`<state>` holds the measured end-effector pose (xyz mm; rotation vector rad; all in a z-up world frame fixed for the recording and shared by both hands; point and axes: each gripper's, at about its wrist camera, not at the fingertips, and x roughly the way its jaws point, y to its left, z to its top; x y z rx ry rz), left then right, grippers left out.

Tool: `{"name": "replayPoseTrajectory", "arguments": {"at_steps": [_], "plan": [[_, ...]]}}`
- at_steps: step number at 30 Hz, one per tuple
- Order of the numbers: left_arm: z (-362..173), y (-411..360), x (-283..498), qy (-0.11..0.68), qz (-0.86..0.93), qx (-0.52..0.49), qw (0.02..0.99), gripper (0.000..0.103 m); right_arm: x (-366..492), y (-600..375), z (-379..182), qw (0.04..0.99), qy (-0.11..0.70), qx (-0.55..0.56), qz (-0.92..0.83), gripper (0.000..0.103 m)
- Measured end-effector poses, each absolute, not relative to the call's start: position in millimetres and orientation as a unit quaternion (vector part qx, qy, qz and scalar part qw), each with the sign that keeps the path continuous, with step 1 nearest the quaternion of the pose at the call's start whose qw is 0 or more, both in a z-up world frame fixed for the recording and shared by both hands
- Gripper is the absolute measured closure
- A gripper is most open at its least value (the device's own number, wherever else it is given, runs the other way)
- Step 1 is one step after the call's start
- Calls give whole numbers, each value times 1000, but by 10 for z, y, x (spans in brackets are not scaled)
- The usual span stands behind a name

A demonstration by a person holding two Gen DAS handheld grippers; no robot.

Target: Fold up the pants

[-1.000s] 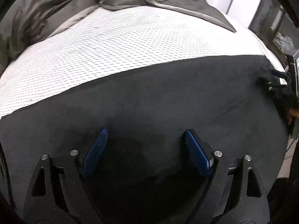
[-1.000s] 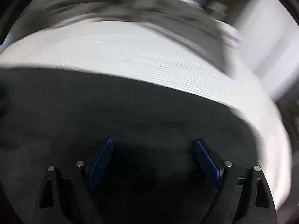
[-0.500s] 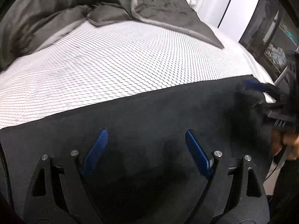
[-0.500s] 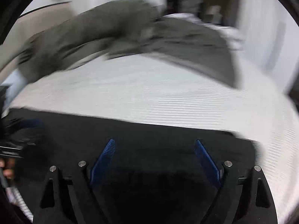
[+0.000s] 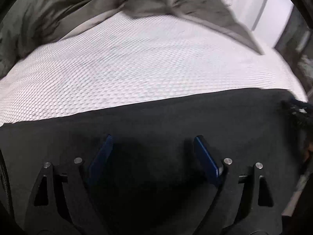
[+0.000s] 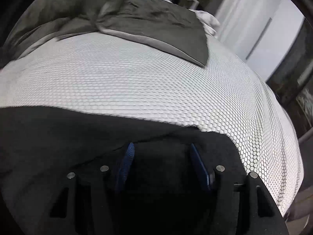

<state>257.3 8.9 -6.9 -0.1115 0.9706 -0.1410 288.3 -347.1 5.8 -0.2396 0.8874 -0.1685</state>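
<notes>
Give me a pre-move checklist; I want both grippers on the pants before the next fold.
1. Pants lie flat on the mattress: ok in the left view; in the right view their edge is rumpled at the right gripper.
2. Left gripper has cloth: not ok, jaws wide open over the pants.
3. Right gripper has cloth: not ok yet, jaws closing with pants cloth between them, pads not seen pressing.
4. Mattress beyond the pants is free for the fold: ok.
5. Duvet stays clear of the pants: ok, it lies at the far end.
6. Pants' whole outline in view: cannot tell.
</notes>
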Motion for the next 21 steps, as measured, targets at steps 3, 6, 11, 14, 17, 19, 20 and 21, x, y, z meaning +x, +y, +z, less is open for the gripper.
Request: {"name": "replayPoseTrajectory", "arguments": {"at_steps": [3,6,11,14,17,19,20,21], "plan": [[62,-363,2421,449,-155,-16,880,17,2514,-3108,290,913,400,-79,16,19],[-80,-586,2422,476,-180,6,861,17,2027,-2856,233,908,396,-85,108,18],[-211,-7,2501,494,-110,-18,862,17,2125,-2750,-223,880,453,-125,75,18],[-249,763,2439,488,34,-15,872,17,2100,-2848,-168,882,452,-112,73,17],[-240,1352,2274,475,61,-84,874,19,2200,-2836,-222,882,454,-105,73,16],[-148,1428,2111,461,67,-88,881,19,2240,-2804,-258,882,452,-113,70,16],[-102,1406,2039,457,67,-83,883,19,2205,-2769,-234,883,449,-120,66,16],[-83,1389,2060,455,55,-79,885,19,2157,-2749,-189,885,446,-121,61,16]]}}
